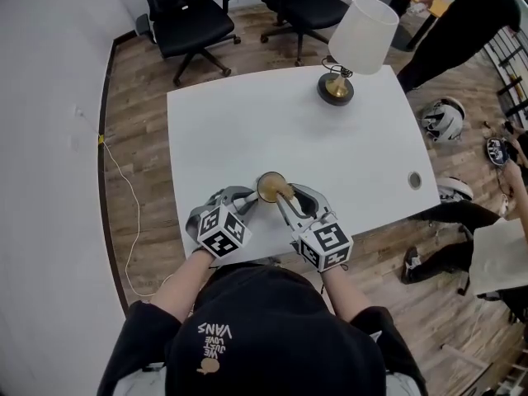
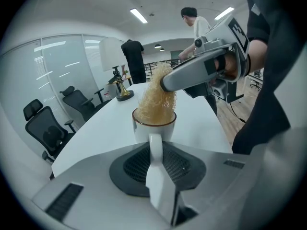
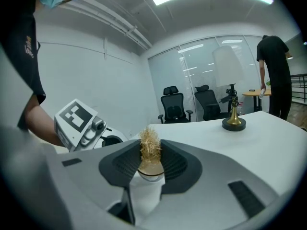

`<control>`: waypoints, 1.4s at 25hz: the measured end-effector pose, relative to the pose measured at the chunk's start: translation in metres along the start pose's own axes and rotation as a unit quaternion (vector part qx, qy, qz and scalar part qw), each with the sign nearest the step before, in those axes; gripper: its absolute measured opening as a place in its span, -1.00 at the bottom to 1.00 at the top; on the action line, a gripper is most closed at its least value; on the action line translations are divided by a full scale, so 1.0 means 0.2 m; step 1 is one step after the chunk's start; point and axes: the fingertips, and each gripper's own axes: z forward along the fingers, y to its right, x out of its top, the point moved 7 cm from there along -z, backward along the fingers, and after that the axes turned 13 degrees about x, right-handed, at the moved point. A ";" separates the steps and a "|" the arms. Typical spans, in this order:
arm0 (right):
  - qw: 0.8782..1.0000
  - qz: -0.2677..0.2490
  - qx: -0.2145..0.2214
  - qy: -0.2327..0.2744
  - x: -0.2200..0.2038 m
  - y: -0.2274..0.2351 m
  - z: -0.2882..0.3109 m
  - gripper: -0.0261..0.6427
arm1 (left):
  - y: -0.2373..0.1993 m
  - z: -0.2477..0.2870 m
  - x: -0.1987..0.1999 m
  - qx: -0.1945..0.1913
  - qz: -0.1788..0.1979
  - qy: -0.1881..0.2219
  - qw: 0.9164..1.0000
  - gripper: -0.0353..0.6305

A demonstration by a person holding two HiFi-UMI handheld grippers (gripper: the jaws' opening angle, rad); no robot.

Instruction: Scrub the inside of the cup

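Note:
A white cup (image 1: 270, 186) with a brown rim stands near the front edge of the white table (image 1: 247, 122). My left gripper (image 1: 247, 200) is shut on the cup's handle (image 2: 155, 145), which runs between its jaws. My right gripper (image 1: 288, 200) is shut on a golden fibrous scrubber (image 2: 156, 99) whose lower end sits inside the cup (image 2: 153, 126). In the right gripper view the scrubber's tuft (image 3: 150, 145) sticks up between the jaws of my right gripper (image 3: 150, 159), over the cup's rim (image 3: 151, 175). The inside of the cup is hidden by the scrubber.
A table lamp (image 1: 356, 44) with a white shade and brass base stands at the table's far right. A round cable hole (image 1: 414, 180) sits near the right edge. Office chairs (image 1: 186, 15) stand behind the table, and a person in black (image 1: 462, 19) is at the right.

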 end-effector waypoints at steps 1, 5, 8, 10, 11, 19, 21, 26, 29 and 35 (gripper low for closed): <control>1.000 0.000 0.001 -0.006 -0.01 0.01 0.01 -0.57 | 0.00 0.00 0.00 0.000 0.003 0.000 1.000 -0.68; 0.999 -0.004 -0.009 -0.035 -0.05 0.04 0.02 -0.57 | 0.00 0.00 0.01 0.000 0.015 -0.001 1.000 -0.68; 0.998 -0.011 -0.015 -0.057 -0.07 0.04 0.02 -0.57 | 0.00 0.00 0.01 -0.002 0.015 -0.001 1.000 -0.68; 0.998 -0.006 -0.016 -0.063 -0.07 0.04 0.01 -0.57 | -0.01 0.01 0.02 -0.003 0.017 -0.002 1.000 -0.68; 0.998 -0.001 -0.016 -0.064 -0.08 0.04 0.01 -0.57 | -0.01 0.01 0.02 -0.004 0.019 -0.002 1.000 -0.68; 0.998 0.040 0.015 -0.051 -0.06 -0.02 0.10 -0.57 | 0.01 -0.01 0.02 -0.002 0.043 0.001 0.999 -0.68; 0.998 0.034 0.009 -0.046 -0.04 0.00 0.13 -0.57 | 0.01 -0.01 0.01 -0.002 0.044 0.002 0.999 -0.68; 0.996 0.014 -0.025 -0.088 -0.04 0.07 0.12 -0.57 | 0.00 0.00 0.01 -0.006 0.038 0.006 0.999 -0.68; 0.994 0.022 -0.032 -0.104 -0.09 0.05 0.08 -0.57 | -0.01 0.01 0.00 -0.011 0.028 0.007 1.000 -0.68; 0.996 0.061 -0.008 -0.066 -0.11 -0.02 0.09 -0.57 | 0.00 0.02 0.02 -0.013 0.040 0.008 0.999 -0.68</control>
